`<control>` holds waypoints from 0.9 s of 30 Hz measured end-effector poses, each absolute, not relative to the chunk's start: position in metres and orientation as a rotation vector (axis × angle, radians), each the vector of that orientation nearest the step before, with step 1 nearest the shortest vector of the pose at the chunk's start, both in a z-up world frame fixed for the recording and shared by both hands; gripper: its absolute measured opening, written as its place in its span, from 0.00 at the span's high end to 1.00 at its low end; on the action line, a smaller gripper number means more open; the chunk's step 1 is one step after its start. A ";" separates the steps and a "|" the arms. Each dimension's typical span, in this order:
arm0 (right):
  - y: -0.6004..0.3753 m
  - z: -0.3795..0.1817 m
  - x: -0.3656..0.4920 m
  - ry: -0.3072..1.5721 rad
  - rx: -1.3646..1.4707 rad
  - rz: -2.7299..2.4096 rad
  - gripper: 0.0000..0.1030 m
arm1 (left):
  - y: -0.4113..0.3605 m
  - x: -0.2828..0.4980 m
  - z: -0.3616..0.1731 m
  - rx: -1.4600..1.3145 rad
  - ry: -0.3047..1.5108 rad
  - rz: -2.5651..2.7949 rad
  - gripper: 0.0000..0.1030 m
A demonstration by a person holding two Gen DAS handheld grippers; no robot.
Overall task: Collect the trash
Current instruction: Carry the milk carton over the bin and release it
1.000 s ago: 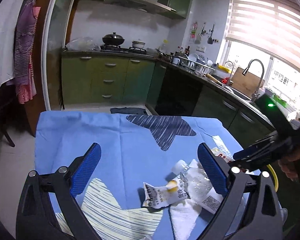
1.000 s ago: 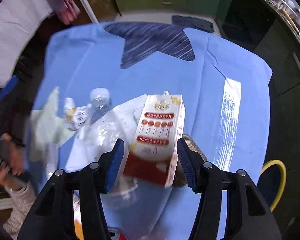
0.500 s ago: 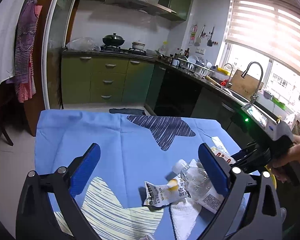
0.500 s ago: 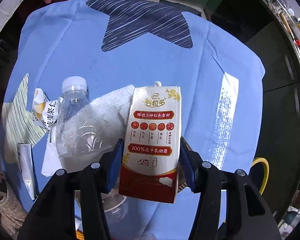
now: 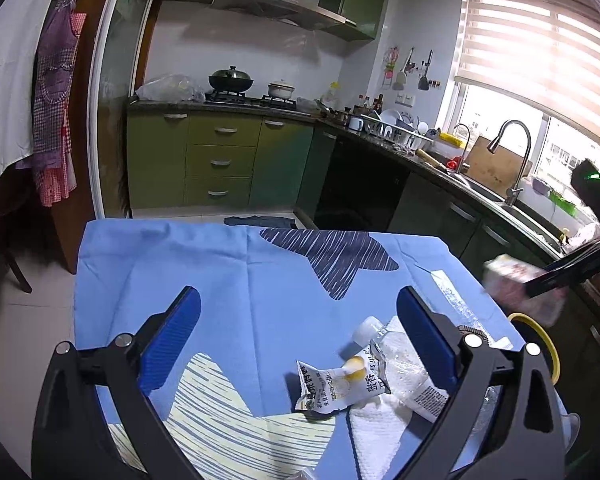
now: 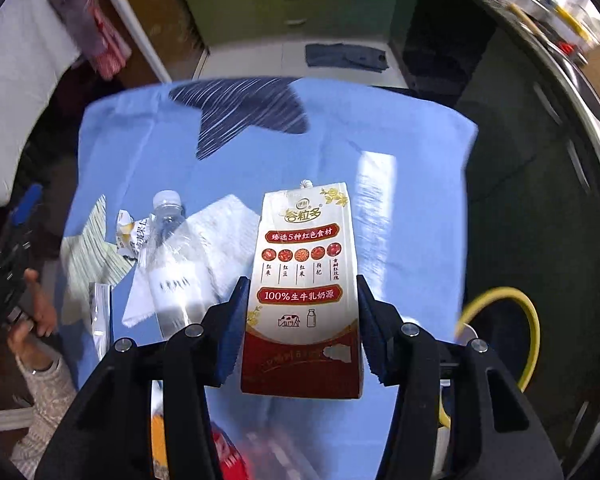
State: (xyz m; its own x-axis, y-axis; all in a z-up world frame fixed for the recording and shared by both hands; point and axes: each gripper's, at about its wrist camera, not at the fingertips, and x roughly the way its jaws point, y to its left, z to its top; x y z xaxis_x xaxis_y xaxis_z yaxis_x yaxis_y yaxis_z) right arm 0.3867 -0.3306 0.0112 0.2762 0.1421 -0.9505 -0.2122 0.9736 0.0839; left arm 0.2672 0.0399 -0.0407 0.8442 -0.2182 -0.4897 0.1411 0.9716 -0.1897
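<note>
My right gripper [image 6: 300, 320] is shut on a white and red milk carton [image 6: 304, 264] and holds it above the blue tablecloth [image 6: 140, 152]. The carton shows blurred in the left wrist view [image 5: 520, 284], lifted off the table's right side. My left gripper [image 5: 298, 328] is open and empty above the cloth [image 5: 220, 264]. On the cloth lie a crushed clear plastic bottle [image 6: 172, 256], a white paper towel [image 6: 228, 240], a white snack wrapper [image 5: 340, 388] and a silvery wrapper [image 6: 100, 312].
A bin with a yellow rim [image 6: 528, 320] stands off the table's right edge; it also shows in the left wrist view [image 5: 548, 344]. A red can [image 6: 224, 452] lies blurred at the near edge. Kitchen counters [image 5: 420, 160] run behind and to the right.
My right gripper has lifted the milk carton off the table and swung it toward the right. The left gripper has stayed in place, open.
</note>
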 end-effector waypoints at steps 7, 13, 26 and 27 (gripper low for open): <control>-0.468 0.001 0.353 1.250 0.116 0.029 0.51 | 0.035 0.268 -0.043 -0.140 0.546 -0.205 0.09; -0.559 -0.065 0.342 1.301 0.247 -0.128 0.51 | 0.029 0.267 -0.043 -0.117 0.549 -0.217 0.09; -0.618 -0.139 0.336 1.331 0.408 -0.201 0.45 | 0.008 0.271 -0.052 -0.067 0.607 -0.284 0.09; -0.618 -0.133 0.330 1.313 0.423 -0.187 0.44 | 0.004 0.271 -0.052 -0.057 0.610 -0.293 0.09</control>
